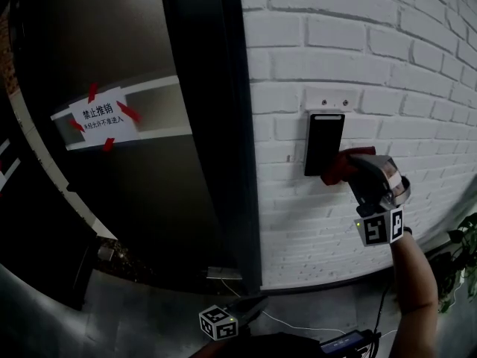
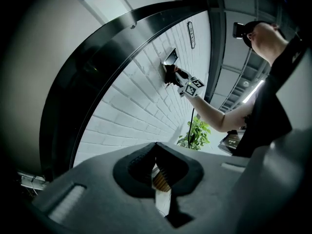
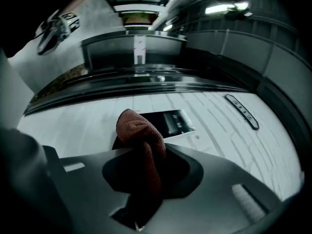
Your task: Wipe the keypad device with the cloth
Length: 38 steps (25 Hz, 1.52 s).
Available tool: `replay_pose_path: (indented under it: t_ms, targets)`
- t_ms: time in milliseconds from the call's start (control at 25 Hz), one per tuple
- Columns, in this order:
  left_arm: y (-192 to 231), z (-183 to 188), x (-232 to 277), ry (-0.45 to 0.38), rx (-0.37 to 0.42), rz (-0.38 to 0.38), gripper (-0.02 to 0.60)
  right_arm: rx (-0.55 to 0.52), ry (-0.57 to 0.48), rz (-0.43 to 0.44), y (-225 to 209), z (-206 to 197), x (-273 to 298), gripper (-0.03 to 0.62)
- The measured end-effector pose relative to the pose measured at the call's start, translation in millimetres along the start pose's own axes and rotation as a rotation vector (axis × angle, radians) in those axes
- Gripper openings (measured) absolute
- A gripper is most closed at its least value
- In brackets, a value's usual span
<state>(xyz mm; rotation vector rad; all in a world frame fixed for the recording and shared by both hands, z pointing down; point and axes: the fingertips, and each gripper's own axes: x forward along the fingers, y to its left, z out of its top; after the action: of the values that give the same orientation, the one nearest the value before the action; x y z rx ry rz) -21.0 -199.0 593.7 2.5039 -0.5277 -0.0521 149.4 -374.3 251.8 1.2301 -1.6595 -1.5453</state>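
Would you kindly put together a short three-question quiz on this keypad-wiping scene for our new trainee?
1. True or false: the cloth is clamped in the left gripper.
2. The keypad device is mounted on: A) the dark door, B) the white brick wall, C) a table.
3. In the head view, which corner of the keypad device does the cloth cover?

Key
1. False: the right gripper holds it.
2. B.
3. The lower right corner.
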Motion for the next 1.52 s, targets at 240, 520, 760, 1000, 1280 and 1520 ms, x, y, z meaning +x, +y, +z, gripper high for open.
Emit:
replay_pose_path:
  t_ms: [240, 520, 760, 1000, 1280, 1520]
  targets:
    - [-5, 2, 2, -0.010, 0.004, -0.020, 0.004, 0.355, -0.074, -0.223, -106, 20, 29, 0.083]
    - [-4, -2, -8, -0.012, -0.011, -0.026, 0.004, 0.141, -0.088, -0.221, -91, 83, 55, 0.071]
    - [-9, -9, -15, 0.014, -0.020, -0.060, 0.004, -0.151, -0.102, 0.011, 10, 105, 63, 0.072]
    - [-15, -15, -27, 0.030, -0.029, -0.094, 0.005, -0.179, -0.034, 0.184, 91, 76, 36, 0.078]
    - [-20, -41, -45, 0.081, -0.052, -0.129, 0.003, 0.177, 0.148, 0.039, 57, 24, -16, 0.081]
    - [-34, -52, -45, 0.107, -0.026, -0.143, 0.004, 0.581, 0.109, 0.369, 155, 56, -94, 0.086]
